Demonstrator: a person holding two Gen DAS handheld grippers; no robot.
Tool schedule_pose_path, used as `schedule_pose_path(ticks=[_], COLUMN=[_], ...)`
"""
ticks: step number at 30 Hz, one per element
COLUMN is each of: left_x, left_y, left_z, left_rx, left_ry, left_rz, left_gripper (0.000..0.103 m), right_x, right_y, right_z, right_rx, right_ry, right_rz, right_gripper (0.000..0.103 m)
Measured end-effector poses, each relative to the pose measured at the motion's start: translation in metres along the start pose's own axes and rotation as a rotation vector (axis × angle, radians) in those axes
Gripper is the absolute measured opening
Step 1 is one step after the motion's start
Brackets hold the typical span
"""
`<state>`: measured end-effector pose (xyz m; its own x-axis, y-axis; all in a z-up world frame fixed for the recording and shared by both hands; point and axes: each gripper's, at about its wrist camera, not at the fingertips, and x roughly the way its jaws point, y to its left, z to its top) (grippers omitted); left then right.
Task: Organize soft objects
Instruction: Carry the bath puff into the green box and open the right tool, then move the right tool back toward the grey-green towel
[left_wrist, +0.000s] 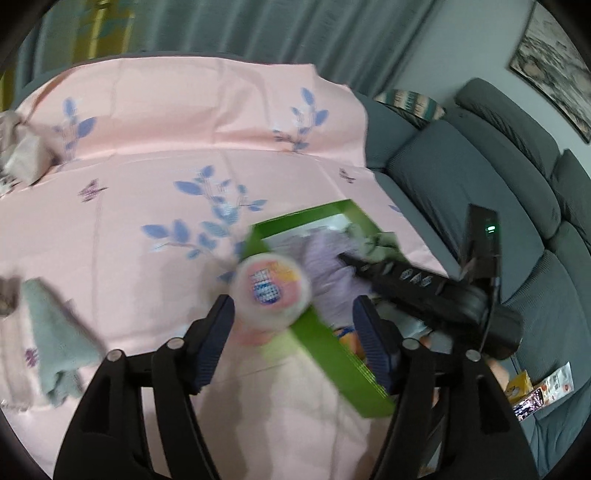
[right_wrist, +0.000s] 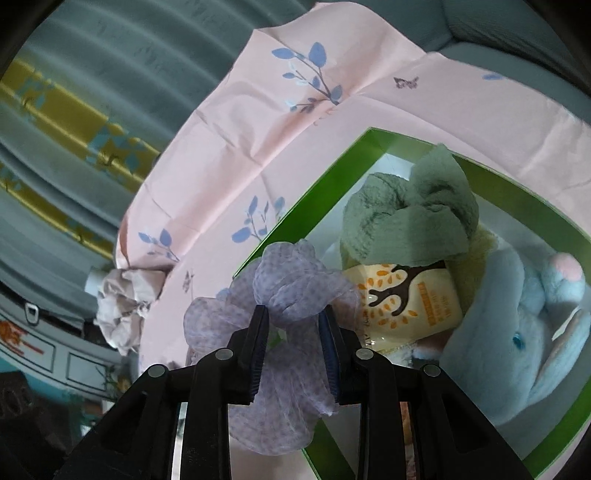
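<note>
The right gripper (right_wrist: 293, 345) is clenched on a thin purple dotted cloth (right_wrist: 280, 295), which hangs over the near rim of the green box (right_wrist: 491, 184). Just past it in the box lie a green towel (right_wrist: 406, 218), a yellow packet (right_wrist: 410, 295) and a blue plush toy (right_wrist: 517, 325). To do this step well, the gripper should go over the middle of the box before letting go, so no cloth hangs outside.

The left gripper (left_wrist: 295, 325) is released. A blurry round white tub (left_wrist: 271, 288) sits between its fingers, with nothing pressing on it.

The writing on the packet and the tub is too blurry to read.
</note>
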<state>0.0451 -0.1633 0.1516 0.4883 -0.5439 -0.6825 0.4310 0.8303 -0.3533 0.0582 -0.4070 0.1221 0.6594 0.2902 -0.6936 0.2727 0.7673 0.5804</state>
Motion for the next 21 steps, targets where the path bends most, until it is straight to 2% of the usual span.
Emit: schedule_pose_path(ticks=[1, 2, 3, 6, 8, 11, 17, 21], left_x=[-0.006, -0.013, -0.021, -0.037, -0.049, -0.067, -0.088, -0.092], left_y=[0.007, 0.014, 0.024, 0.05, 0.069, 0.102, 0.152, 0.179], left_z=[-0.003, -0.006, -0.011, -0.021, -0.029, -0.048, -0.095, -0.119], left_rx=[-0.012, -0.024, -0.04, -0.075, -0.113, -0.177, -0.274, -0.359], left_ry=[-0.007, -0.015, -0.026, -0.03, -0.039, -0.047, -0.03, -0.006], left_rz=[0.008, 0.019, 0.04, 0.097, 0.128, 0.178, 0.28, 0.287], left_gripper=[0.077, 0.078, 0.078, 0.079, 0.081, 0.084, 0.085, 0.087], right_x=[-0.003, -0.008, -0.012, -0.027, -0.037, -0.052, -0.071, -0.07], right_y=[0.003, 0.008, 0.013, 0.025, 0.033, 0.045, 0.082, 0.112], right_z=[-0.001, -0.002, -0.003, -0.007, -0.012, -0.023, -0.053, -0.078], right_rx=[-0.014, -0.035, -0.054, -0.104, -0.138, -0.174, -0.265, -0.313], right_ry=[-0.02, -0.053, -0.082, -0.143, -0.169, -0.209, -0.232, -0.19], right_rz=[-0.011, -0.021, -0.024, -0.02, -0.03, -0.055, -0.066, -0.022], right_gripper=[0.046, 0.059, 0.063, 0.066, 0.075, 0.078, 0.083, 0.086])
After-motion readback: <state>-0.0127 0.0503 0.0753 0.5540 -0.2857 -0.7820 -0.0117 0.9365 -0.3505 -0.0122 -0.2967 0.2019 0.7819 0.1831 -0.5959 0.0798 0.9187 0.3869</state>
